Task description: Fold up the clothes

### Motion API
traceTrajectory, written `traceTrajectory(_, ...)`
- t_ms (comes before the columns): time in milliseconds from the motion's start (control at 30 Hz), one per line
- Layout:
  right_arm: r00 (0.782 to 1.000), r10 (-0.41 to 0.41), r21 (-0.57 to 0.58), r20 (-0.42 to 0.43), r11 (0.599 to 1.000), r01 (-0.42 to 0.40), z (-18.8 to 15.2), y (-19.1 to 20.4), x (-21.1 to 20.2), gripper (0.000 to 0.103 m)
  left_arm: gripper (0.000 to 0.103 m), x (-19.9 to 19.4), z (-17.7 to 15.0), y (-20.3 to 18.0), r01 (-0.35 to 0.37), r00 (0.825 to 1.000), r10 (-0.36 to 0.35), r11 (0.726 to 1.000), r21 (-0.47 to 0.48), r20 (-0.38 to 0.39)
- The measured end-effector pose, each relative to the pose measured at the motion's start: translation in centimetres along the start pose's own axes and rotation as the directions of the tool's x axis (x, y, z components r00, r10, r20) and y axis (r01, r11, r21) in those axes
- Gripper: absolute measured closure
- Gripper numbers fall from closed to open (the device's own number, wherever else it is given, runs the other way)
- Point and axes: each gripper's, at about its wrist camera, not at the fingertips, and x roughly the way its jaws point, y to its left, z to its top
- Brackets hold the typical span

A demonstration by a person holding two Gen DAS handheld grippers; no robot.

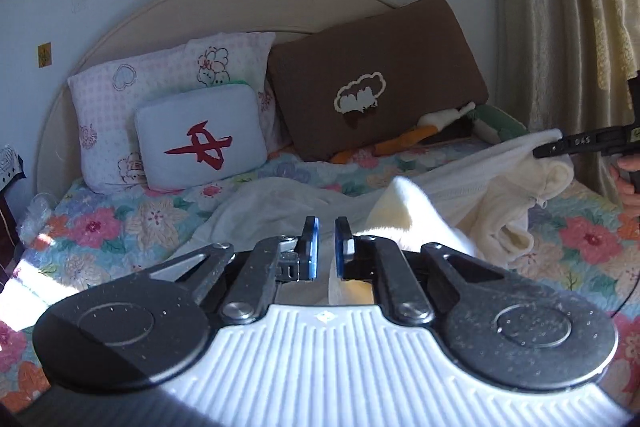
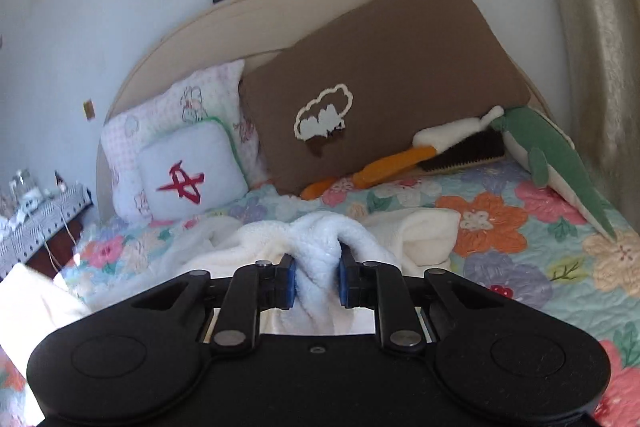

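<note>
1. The bed point(image 2: 520, 239) with its floral quilt carries the white fleece garment point(image 2: 256, 239), which is bunched low across the middle, well short of the pillows point(image 1: 200, 131).
2. The garment's long axis runs across the bed, between the two grippers.
3. The right gripper point(image 2: 316, 281) pinches a thick fold of fleece between its blue pads.
4. The left gripper point(image 1: 326, 247) is nearly pressed together on a thin cloth edge; the fleece rises just right of it.
</note>
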Motion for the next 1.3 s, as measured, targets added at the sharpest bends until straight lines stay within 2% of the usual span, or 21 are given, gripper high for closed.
traceTrajectory(67, 0.993, -0.07, 0.018, -0.098, 0.997, 0.073, -0.9, -1.6, 2.1, 0.078, 0.095, 1.4, -0.9, 0.0, 0.039, 0.997, -0.041, 0.999, -0.029, -0.071)
traceTrajectory(133, 0.972, -0.129, 0.063, -0.197, 0.988, 0.144, -3.1, -4.1, 5.1, 0.078, 0.095, 3.4, -2.7, -1.0, 0.024, 0.987, -0.024, 1.0, -0.001, -0.161)
traceTrajectory(267, 0.945, -0.18, 0.102, -0.273, 0.971, 0.215, -6.5, -7.2, 8.7, 0.077, 0.09, 6.1, -5.5, -3.2, 0.051, 0.962, -0.036, 0.997, 0.049, -0.272)
traceTrajectory(333, 0.943, -0.191, 0.099, -0.273, 0.969, 0.225, -6.7, -7.4, 9.5, 0.073, 0.07, 7.3, -6.1, -3.9, 0.083, 0.947, -0.071, 0.996, 0.024, -0.314)
traceTrajectory(367, 0.942, -0.198, 0.091, -0.272, 0.969, 0.23, -6.8, -7.4, 9.9, 0.071, 0.042, 7.9, -6.4, -4.2, 0.097, 0.938, -0.088, 0.995, 0.011, -0.334)
traceTrajectory(400, 0.938, -0.218, 0.065, -0.271, 0.968, 0.244, -7.0, -7.1, 10.3, 0.063, 0.03, 8.6, -6.5, -4.5, 0.093, 0.931, -0.089, 0.996, -0.006, -0.354)
traceTrajectory(433, 0.935, -0.238, 0.039, -0.265, 0.966, 0.257, -7.1, -6.8, 10.3, 0.053, 0.03, 9.2, -6.6, -5.0, 0.102, 0.926, -0.1, 0.995, -0.013, -0.363)
traceTrajectory(467, 0.932, -0.257, 0.013, -0.257, 0.963, 0.269, -7.3, -6.5, 10.3, 0.049, 0.03, 9.8, -6.5, -5.5, 0.124, 0.922, -0.118, 0.992, -0.007, -0.369)
traceTrajectory(500, 0.928, -0.276, -0.012, -0.249, 0.959, 0.282, -7.5, -6.2, 10.2, 0.048, 0.03, 10.3, -6.4, -6.1, 0.138, 0.918, -0.125, 0.99, 0.008, -0.375)
traceTrajectory(600, 0.924, -0.255, -0.021, -0.287, 0.965, 0.26, -7.2, -5.5, 9.0, 0.047, 0.027, 11.5, -6.2, -8.0, 0.166, 0.911, -0.133, 0.985, 0.052, -0.389)
traceTrajectory(667, 0.922, -0.23, -0.014, -0.31, 0.971, 0.238, -6.7, -4.9, 7.4, 0.047, 0.024, 12.0, -6.2, -9.0, 0.178, 0.904, -0.133, 0.981, 0.074, -0.406)
traceTrajectory(800, 0.939, -0.147, -0.031, -0.312, 0.989, 0.144, -6.5, -3.5, 3.8, 0.026, 0.024, 12.0, -6.7, -10.2, 0.214, 0.883, -0.153, 0.973, 0.091, -0.443)
traceTrajectory(833, 0.937, -0.109, -0.029, -0.333, 0.994, 0.105, -6.7, -3.3, 3.6, 0.026, 0.024, 11.8, -6.6, -10.3, 0.224, 0.88, -0.163, 0.97, 0.088, -0.446)
traceTrajectory(900, 0.915, -0.025, -0.014, -0.403, 1.0, 0.021, -7.2, -3.0, 4.0, 0.026, 0.024, 11.2, -6.4, -10.4, 0.244, 0.876, -0.185, 0.966, 0.079, -0.446)
traceTrajectory(967, 0.883, 0.032, 0.004, -0.467, 0.999, -0.035, -7.9, -2.3, 4.8, 0.026, 0.023, 10.5, -5.6, -10.4, 0.256, 0.877, -0.203, 0.964, 0.066, -0.436)
traceTrajectory(1033, 0.835, 0.112, 0.007, -0.539, 0.992, -0.128, -9.0, -0.9, 5.6, 0.026, 0.018, 9.9, -4.8, -10.3, 0.256, 0.886, -0.21, 0.965, 0.06, -0.414)
traceTrajectory(1100, 0.787, 0.188, 0.0, -0.588, 0.973, -0.233, -10.1, 1.2, 6.3, 0.026, 0.006, 9.5, -4.2, -10.1, 0.247, 0.903, -0.211, 0.968, 0.051, -0.375)
traceTrajectory(1167, 0.747, 0.245, 0.017, -0.618, 0.954, -0.299, -11.2, 3.0, 7.1, 0.026, 0.004, 9.7, -4.4, -10.3, 0.25, 0.903, -0.217, 0.967, 0.042, -0.37)
traceTrajectory(1233, 0.71, 0.288, 0.036, -0.643, 0.937, -0.348, -12.1, 4.5, 7.8, 0.026, 0.004, 10.8, -5.3, -10.9, 0.254, 0.878, -0.213, 0.967, 0.039, -0.428)
traceTrajectory(1267, 0.701, 0.288, 0.032, -0.652, 0.935, -0.354, -12.4, 5.0, 8.0, 0.026, 0.004, 11.3, -5.9, -11.3, 0.255, 0.863, -0.208, 0.966, 0.041, -0.459)
traceTrajectory(1300, 0.704, 0.275, 0.015, -0.655, 0.936, -0.352, -12.6, 5.2, 8.1, 0.026, 0.004, 11.6, -6.4, -11.6, 0.26, 0.853, -0.206, 0.964, 0.048, -0.48)
